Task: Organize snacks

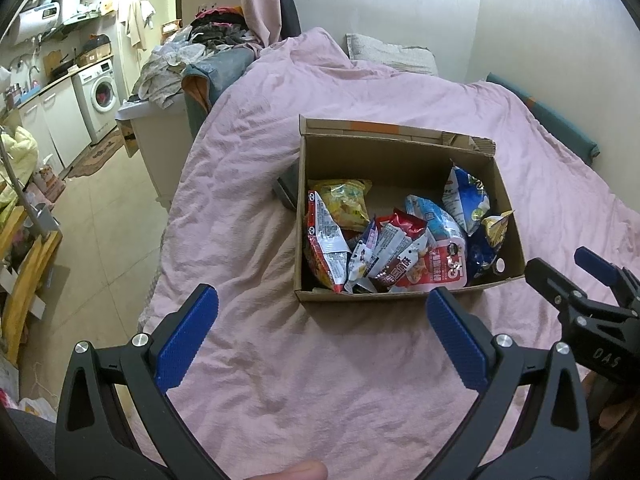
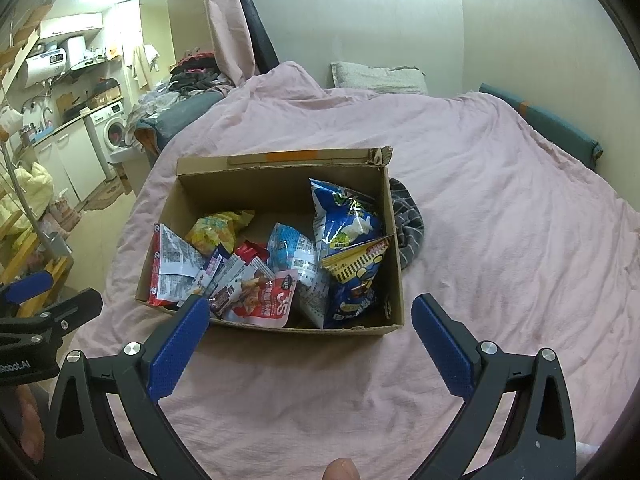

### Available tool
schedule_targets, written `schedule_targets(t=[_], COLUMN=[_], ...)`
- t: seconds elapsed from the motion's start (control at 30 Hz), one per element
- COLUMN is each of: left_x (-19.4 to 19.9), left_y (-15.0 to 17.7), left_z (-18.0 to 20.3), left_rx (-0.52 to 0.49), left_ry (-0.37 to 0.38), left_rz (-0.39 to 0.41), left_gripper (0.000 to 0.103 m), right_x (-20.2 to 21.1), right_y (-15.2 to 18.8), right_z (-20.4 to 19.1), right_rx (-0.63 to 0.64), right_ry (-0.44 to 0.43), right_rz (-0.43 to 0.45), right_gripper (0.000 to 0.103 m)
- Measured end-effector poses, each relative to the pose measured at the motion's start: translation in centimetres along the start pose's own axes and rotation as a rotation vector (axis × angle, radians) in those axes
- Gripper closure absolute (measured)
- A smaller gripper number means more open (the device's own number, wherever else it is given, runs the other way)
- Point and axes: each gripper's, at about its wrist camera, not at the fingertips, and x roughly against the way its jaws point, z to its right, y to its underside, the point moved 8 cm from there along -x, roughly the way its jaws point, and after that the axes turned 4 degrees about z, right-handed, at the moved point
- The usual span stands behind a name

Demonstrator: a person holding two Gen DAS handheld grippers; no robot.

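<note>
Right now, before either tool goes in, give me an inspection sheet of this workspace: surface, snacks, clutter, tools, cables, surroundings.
Surface: pink bedspread, wrinkled, covering the bed.
Job's things: cardboard box open on the bedspread; snack bags piled inside, including a yellow bag, a blue bag leaning on the right wall, and a red-and-white pouch at the front.
Clutter: striped cloth beside the box's right wall; pile of clothes past the bed.
Tools: left tool open, empty; right tool open, empty; both short of the box.
Cables: nothing seen.
Surroundings: washing machine, pillow.
</note>
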Motion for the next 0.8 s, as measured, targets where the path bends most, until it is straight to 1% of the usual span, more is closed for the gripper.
schedule_targets(t=[0.5, 0.67, 0.8], left_x=[-0.21, -0.22, -0.04], left_y=[0.17, 0.18, 0.06], left_z=[-0.67, -0.47, -0.34], left_rx=[0.023, 0.003, 0.007], left_ry=[-0.007, -0.019, 0.000], left_rz=[-0.017, -0.009, 0.001], left_gripper=[0.000, 0.000, 0.000], right_x=[0.23, 0.23, 0.28], right_y=[-0.34, -0.41, -0.48], right_z=[-0.31, -0.37, -0.37], right_rx=[-0.006, -0.009, -0.014], right_ry=[-0.003, -0.005, -0.009], right_rz=[0.011, 0.015, 0.017], right_gripper=[0.000, 0.000, 0.000])
